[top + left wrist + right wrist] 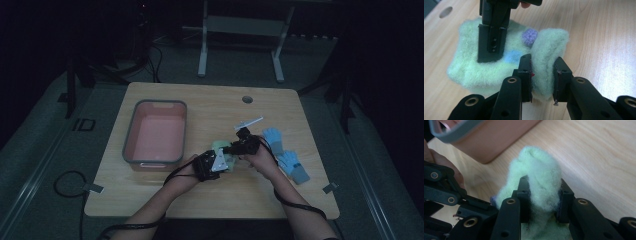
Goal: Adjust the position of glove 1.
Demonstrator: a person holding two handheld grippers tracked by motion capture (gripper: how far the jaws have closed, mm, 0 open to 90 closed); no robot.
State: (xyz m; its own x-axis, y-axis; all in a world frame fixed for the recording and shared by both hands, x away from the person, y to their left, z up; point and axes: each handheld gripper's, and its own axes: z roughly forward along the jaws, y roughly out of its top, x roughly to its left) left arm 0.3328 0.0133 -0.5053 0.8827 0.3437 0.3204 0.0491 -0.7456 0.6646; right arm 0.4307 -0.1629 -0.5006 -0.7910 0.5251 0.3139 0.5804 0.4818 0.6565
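A fuzzy pale-green sock (499, 65) is gripped from two sides near the middle of the wooden surface (210, 200), just right of the pink bin (156, 132). In the left gripper view, a raised fold of the fabric is pinched between the pads of the left tongs (542, 75), which are clamped on it, while the rest of the sock lies flat on the wood — a purple patch (530, 36) and a blue patch (512, 56) are seen on it. In the right gripper view, a bunched ridge of the same sock is squeezed between the pads of the right tongs (543, 195), clenched on the fabric. In the high view, two blue gloves (285, 152) are seen lying just beside the person's right hand (260, 159), apart from the sock.
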